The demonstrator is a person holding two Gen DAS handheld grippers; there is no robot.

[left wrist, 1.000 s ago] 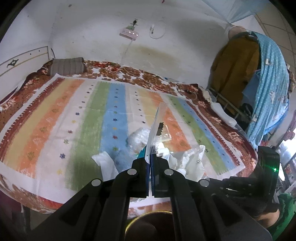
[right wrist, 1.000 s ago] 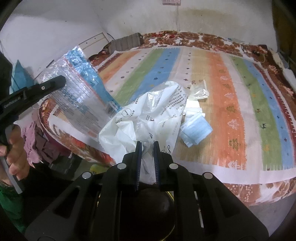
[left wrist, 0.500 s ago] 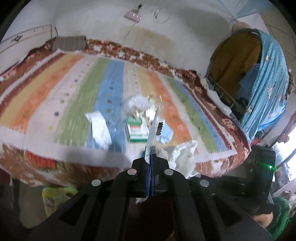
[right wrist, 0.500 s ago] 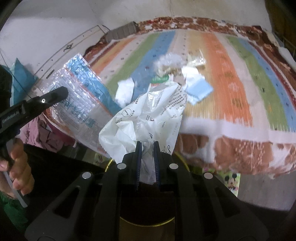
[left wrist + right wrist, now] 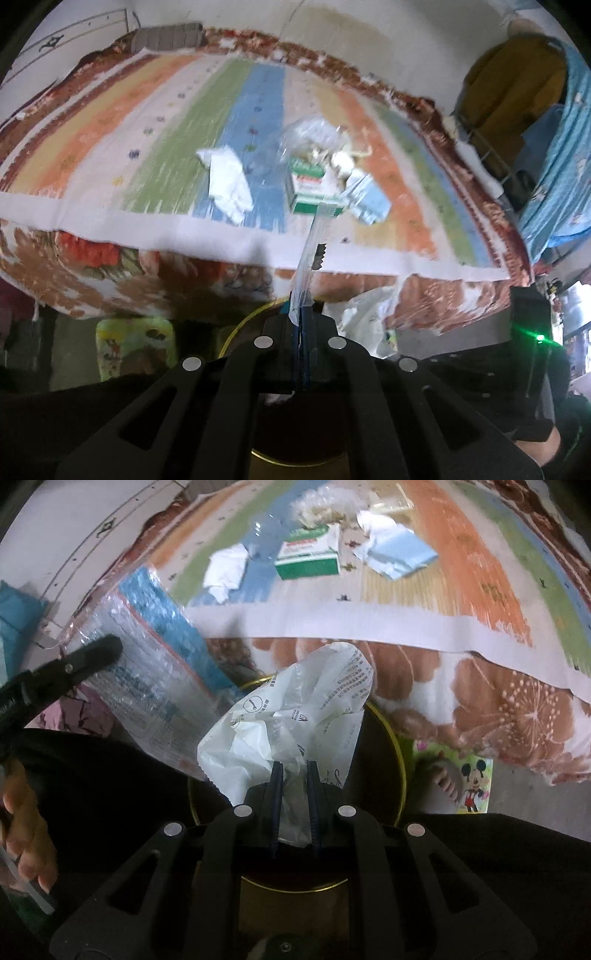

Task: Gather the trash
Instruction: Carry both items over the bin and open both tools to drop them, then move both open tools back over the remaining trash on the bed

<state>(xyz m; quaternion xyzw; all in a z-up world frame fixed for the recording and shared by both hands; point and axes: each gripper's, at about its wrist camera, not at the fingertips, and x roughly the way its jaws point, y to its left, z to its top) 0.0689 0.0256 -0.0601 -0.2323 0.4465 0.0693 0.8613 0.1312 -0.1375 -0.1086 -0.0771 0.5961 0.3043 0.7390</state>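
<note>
My left gripper (image 5: 301, 317) is shut on a clear plastic wrapper (image 5: 308, 251) with a blue strip, seen edge-on here. In the right wrist view the same wrapper (image 5: 147, 664) shows flat at the left. My right gripper (image 5: 295, 771) is shut on a crumpled white printed plastic bag (image 5: 295, 709). Both hang just above a dark round bin with a gold rim (image 5: 397, 760) beside the bed. More trash lies on the striped bedspread: a green-and-white box (image 5: 310, 554), a white tissue (image 5: 225, 568), a blue-and-white packet (image 5: 399, 554) and crumpled clear plastic (image 5: 310, 133).
The bed's floral blanket edge (image 5: 498, 709) overhangs right behind the bin. A cartoon-mouse mat (image 5: 465, 775) lies on the floor to the bin's right. A person's hand (image 5: 26, 830) holds the left gripper. Clothes hang on a rack (image 5: 517, 92) at the far right.
Both grippers have sunk from over the bedspread to below the bed's edge, over the bin, and tilted further down. Each still holds the same piece of trash.
</note>
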